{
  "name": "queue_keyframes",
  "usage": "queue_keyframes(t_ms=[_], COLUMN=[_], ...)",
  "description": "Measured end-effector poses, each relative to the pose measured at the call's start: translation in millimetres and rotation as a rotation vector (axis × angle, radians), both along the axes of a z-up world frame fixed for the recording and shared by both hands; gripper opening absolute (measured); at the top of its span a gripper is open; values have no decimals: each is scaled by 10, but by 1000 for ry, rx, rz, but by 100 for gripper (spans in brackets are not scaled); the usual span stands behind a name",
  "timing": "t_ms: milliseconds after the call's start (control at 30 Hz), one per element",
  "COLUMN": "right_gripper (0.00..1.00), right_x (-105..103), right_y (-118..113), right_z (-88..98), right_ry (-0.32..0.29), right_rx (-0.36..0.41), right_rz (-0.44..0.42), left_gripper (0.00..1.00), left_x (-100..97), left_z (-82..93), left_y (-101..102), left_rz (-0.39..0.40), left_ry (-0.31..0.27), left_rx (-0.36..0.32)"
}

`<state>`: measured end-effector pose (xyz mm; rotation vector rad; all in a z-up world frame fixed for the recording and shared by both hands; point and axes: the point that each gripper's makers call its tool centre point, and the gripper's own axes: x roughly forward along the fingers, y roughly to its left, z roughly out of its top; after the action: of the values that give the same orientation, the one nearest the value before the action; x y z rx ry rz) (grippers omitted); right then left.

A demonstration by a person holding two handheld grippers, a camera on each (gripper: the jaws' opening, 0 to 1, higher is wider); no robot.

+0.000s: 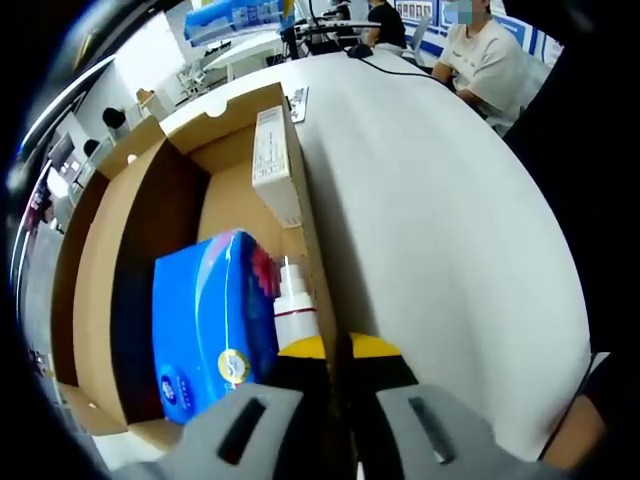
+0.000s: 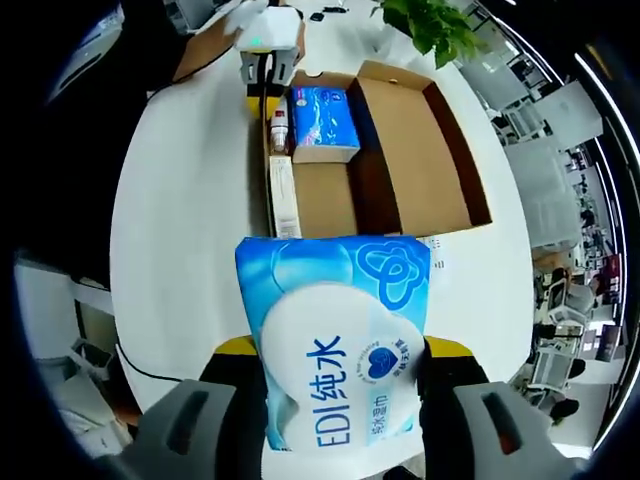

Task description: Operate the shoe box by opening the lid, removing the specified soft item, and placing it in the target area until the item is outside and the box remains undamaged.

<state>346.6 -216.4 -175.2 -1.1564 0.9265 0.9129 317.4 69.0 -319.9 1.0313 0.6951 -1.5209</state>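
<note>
Soft pack [image 2: 335, 335], blue-and-white, in right gripper [image 2: 340, 385] jaws

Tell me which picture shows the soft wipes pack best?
The right gripper view. The wipes pack sits big and close there, held between the jaws of the right hand-held gripper, lifted out in front of the open shoe box. The left gripper view looks into the shoe box at a blue tissue box instead.
</note>
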Motion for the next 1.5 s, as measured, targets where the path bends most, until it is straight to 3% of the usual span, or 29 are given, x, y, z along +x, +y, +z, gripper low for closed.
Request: queue_keyframes(t_ms=[567, 1033, 1267, 1500], right_gripper=[59, 57, 55, 50], right_x=[51, 112, 182, 172], right_y=[-320, -537, -703, -665], right_z=[-494, -814, -1149, -1242], right_ry=[81, 112, 133, 150], right_rx=[3, -23, -76, -83], right_rz=[-48, -67, -83, -72], left_gripper=[4, 4, 4, 4], left_x=[-6, -1, 2, 2], left_z=[2, 6, 7, 8], left_y=[8, 8, 8, 8], left_rz=[-3, -1, 2, 5], left_ry=[-6, -8, -7, -3], left_rx=[10, 14, 14, 14])
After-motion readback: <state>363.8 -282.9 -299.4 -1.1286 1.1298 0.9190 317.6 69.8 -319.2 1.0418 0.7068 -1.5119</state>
